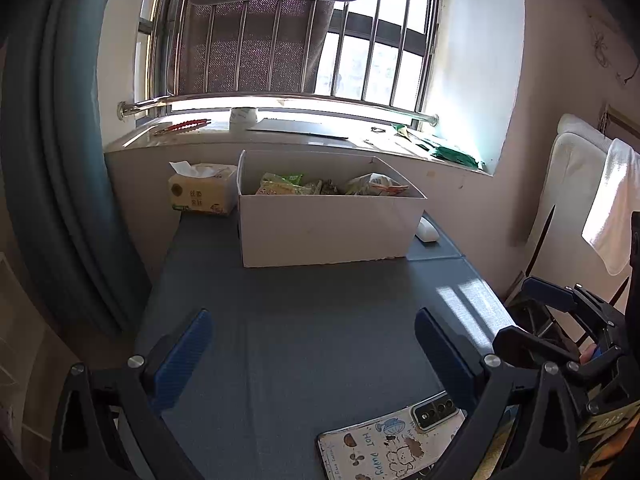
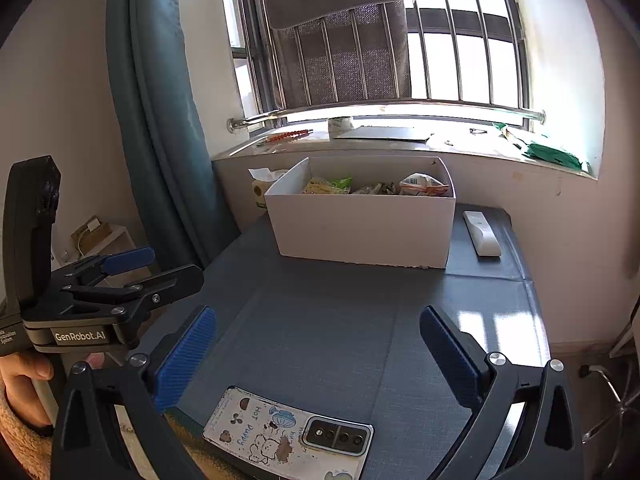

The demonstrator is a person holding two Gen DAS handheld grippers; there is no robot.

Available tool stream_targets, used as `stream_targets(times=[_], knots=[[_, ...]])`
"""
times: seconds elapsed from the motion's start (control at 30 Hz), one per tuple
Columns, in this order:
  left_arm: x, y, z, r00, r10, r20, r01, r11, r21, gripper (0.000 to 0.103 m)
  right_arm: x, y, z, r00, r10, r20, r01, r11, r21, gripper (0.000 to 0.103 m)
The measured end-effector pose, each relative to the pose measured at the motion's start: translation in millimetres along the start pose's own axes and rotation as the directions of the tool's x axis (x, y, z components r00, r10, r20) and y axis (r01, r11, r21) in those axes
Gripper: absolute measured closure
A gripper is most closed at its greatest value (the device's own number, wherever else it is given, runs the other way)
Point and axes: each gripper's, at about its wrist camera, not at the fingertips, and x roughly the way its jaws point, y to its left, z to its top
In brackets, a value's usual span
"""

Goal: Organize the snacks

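Both tools, left tool (image 1: 314,346) and right tool (image 2: 318,344), hung open and empty; snacks (image 2: 376,186) already boxed (image 2: 360,228), so approach from above.

Ahead of both grippers' blue ribbed pads (image 2: 186,356) sits a plain white box (image 2: 362,230) holding green, yellow and orange-white snack packets (image 2: 326,185). Grey tabletop (image 1: 312,320) spreads below; nearest the tools lies a white cartoon-printed phone case (image 2: 276,432). A teal curtain (image 2: 160,100) hangs left.

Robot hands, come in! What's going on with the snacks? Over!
Left gripper open, empty. Right gripper open, empty. Snacks inside the white box at the table's far end. Phone lying near, under the fingers.
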Motion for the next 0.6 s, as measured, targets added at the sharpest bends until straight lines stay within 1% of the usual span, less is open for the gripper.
stream_targets(times=[0.43,0.6], knots=[[1.0,-0.8,0.4,1.000,0.001,-0.004,-0.001,1.000,0.006,0.000,0.3,-0.9,0.3,1.000,-0.001,0.001,0.001,1.000,0.005,0.000],[0.4,-1.7,-0.2,1.000,-0.009,-0.001,0.009,1.000,0.013,0.000,-0.5,-1.6,0.6,1.000,0.000,0.003,0.000,1.000,0.005,0.000]])
